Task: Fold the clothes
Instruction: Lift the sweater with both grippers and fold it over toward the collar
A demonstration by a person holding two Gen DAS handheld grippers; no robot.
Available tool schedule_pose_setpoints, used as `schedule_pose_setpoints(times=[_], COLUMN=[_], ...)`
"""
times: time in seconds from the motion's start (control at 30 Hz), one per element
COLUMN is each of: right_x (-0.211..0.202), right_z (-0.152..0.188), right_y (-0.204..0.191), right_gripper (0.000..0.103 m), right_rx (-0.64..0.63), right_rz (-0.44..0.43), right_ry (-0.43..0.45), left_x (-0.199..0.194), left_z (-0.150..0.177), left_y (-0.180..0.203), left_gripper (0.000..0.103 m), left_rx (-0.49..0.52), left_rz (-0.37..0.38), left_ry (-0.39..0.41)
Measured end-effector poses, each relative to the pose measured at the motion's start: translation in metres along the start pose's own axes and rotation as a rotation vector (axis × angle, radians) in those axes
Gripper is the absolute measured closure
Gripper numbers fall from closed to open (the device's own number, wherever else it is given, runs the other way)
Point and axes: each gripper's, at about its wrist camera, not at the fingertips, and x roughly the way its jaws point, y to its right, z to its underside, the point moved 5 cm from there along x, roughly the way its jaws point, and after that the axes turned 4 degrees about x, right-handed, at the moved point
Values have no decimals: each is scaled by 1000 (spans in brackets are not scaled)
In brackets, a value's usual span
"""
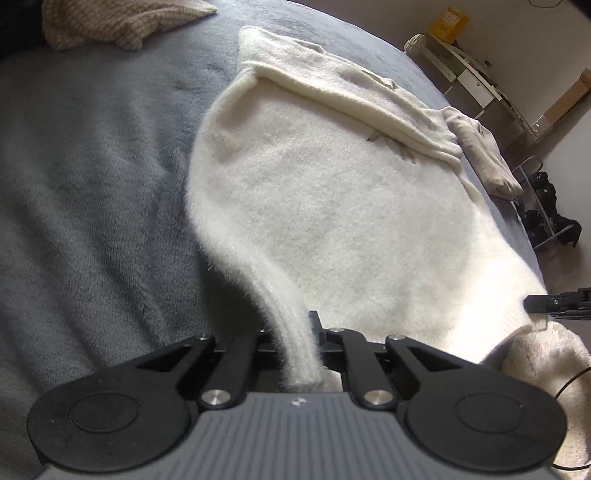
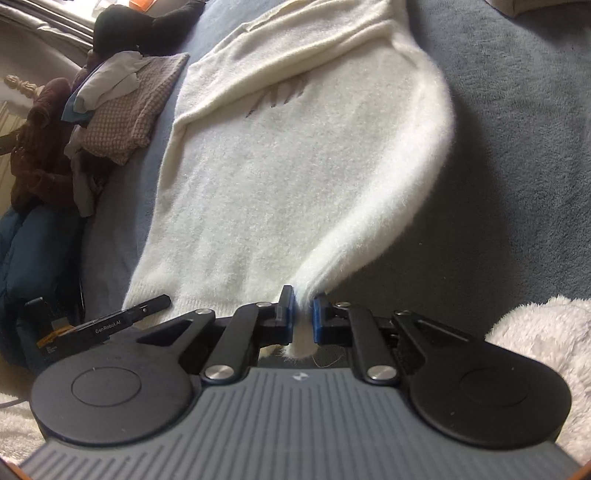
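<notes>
A fluffy white sweater (image 1: pixel 332 206) (image 2: pixel 280 166) lies spread on a grey blanket (image 1: pixel 92 166) (image 2: pixel 517 147), with one sleeve folded across its upper part (image 1: pixel 351 96). My left gripper (image 1: pixel 295 332) is shut on one corner of the hem, and the fabric rises from the bed in a stretched strip into its jaws. My right gripper (image 2: pixel 303 314) is shut on the opposite hem corner, pinched between its blue pads (image 2: pixel 319 317). Each gripper shows at the edge of the other's view: the right gripper (image 1: pixel 550 301), and the left gripper (image 2: pixel 147 306).
A beige knit garment (image 1: pixel 110 22) lies at the far left of the bed. A pale small garment (image 1: pixel 480 155) lies by the far edge. Piled clothes with a brown checked piece (image 2: pixel 122 110) sit left. A shelf (image 1: pixel 480 81) and fluffy rug (image 2: pixel 546 332) stand off the bed.
</notes>
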Motion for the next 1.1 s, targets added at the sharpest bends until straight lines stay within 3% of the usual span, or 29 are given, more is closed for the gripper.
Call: schedule_pose_setpoints(times=[0.23,0.63,1.1], right_x=[-9,-10,-7], right_z=[-3,7,8], right_y=[8,12,11], right_gripper=[95,95,95], right_rx=[21,3,14], right_rz=[-74,-121,-127], right_ry=[68,76,72], left_x=[-6,3,8], left_z=[-18,-9,-8], left_y=[22,29,33], left_gripper=[95,95,95], left_rx=[57,85,129], left_rz=[-95,-228,-277], left_ry=[2,-49,-66])
